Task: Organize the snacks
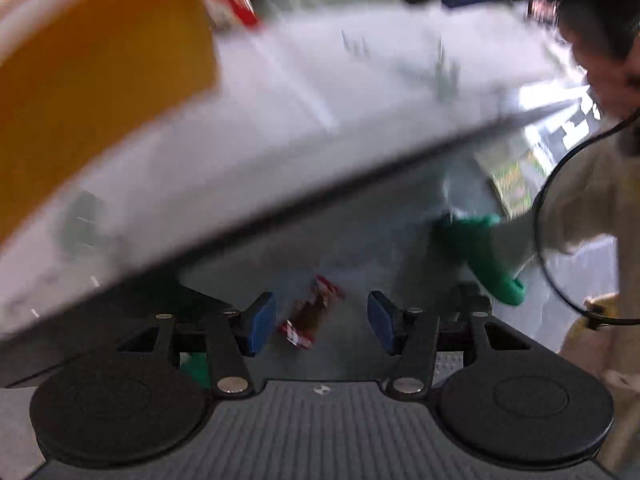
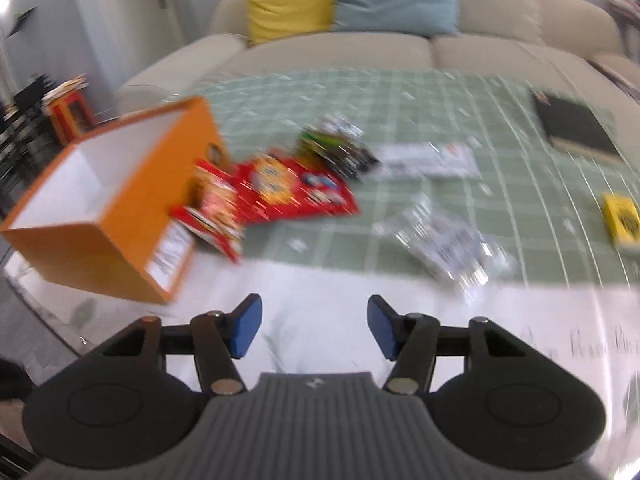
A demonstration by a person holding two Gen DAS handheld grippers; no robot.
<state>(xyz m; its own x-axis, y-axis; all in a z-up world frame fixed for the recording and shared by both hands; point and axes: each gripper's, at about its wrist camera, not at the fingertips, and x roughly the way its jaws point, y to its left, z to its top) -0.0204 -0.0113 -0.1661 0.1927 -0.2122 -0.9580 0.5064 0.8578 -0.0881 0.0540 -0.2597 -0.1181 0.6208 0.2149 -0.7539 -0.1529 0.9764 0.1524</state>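
In the right wrist view an open orange box [image 2: 108, 204] with a white inside stands at the table's left. Red snack packs [image 2: 280, 188] lie against it, a dark green pack [image 2: 336, 148] behind them, and clear wrapped packs [image 2: 448, 244] to the right. My right gripper [image 2: 315, 330] is open and empty above the white table front. In the blurred left wrist view my left gripper [image 1: 322, 326] is open, below the table edge [image 1: 320, 196], with a small red snack wrapper [image 1: 314, 312] on the floor between its fingers. The orange box [image 1: 100, 72] shows at the upper left.
A green checked cloth [image 2: 400, 100] covers the table's far part. A black book [image 2: 576, 128] and a small yellow box [image 2: 622, 220] lie at the right. A beige sofa [image 2: 480, 44] with yellow and blue cushions stands behind. The person's green-gloved hand [image 1: 480, 252] shows in the left wrist view.
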